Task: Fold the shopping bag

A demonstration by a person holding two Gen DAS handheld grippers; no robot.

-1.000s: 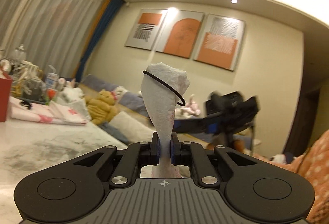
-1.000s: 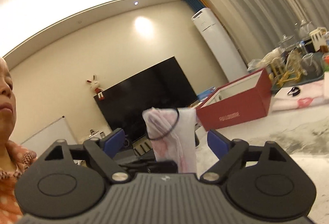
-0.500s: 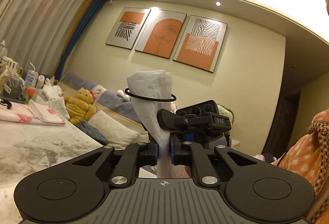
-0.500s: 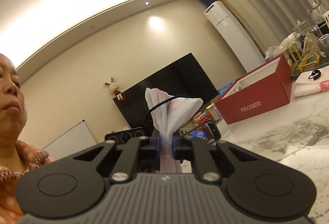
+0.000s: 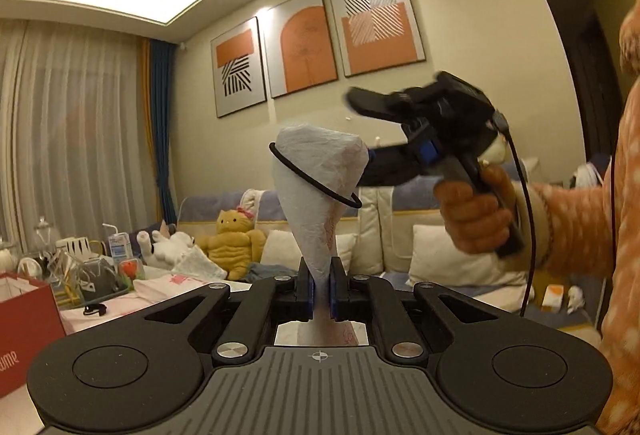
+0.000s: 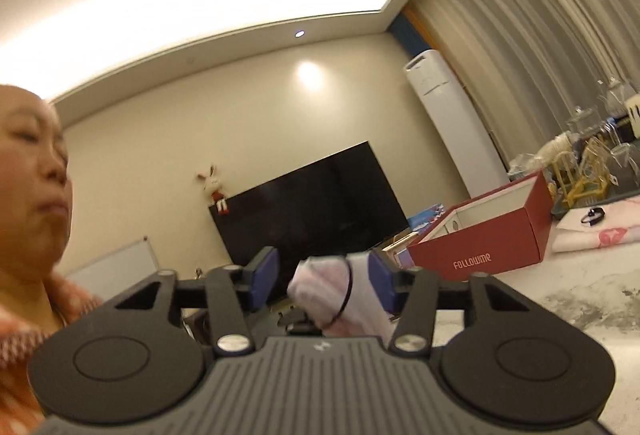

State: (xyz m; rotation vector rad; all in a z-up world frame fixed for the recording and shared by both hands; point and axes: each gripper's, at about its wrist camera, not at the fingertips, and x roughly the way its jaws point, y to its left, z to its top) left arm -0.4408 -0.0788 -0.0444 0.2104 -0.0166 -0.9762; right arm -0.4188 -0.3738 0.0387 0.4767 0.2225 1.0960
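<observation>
A: Honestly, that elastic band (image 5: pixel 316 181) sits crooked on the rolled shopping bag (image 5: pixel 320 191), pinched upright in the left gripper (image 5: pixel 319 293).
B: Right gripper (image 6: pixel 320 281) is opening around its top; the band may slip off.

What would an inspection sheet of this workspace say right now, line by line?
Surface: marble-look table, partly covered.
Job's things: rolled white shopping bag with a black elastic band looped around it, held upright in the air.
Clutter: red box, folded pink-print bags, glassware.
Grippers: left gripper shut on the bag's lower end; right gripper jaws opening, bag between them, pads not pressing.
Cables: black cable hanging from the right gripper's handle.
Surroundings: sofa with plush toys, three wall pictures, television, curtains.
</observation>
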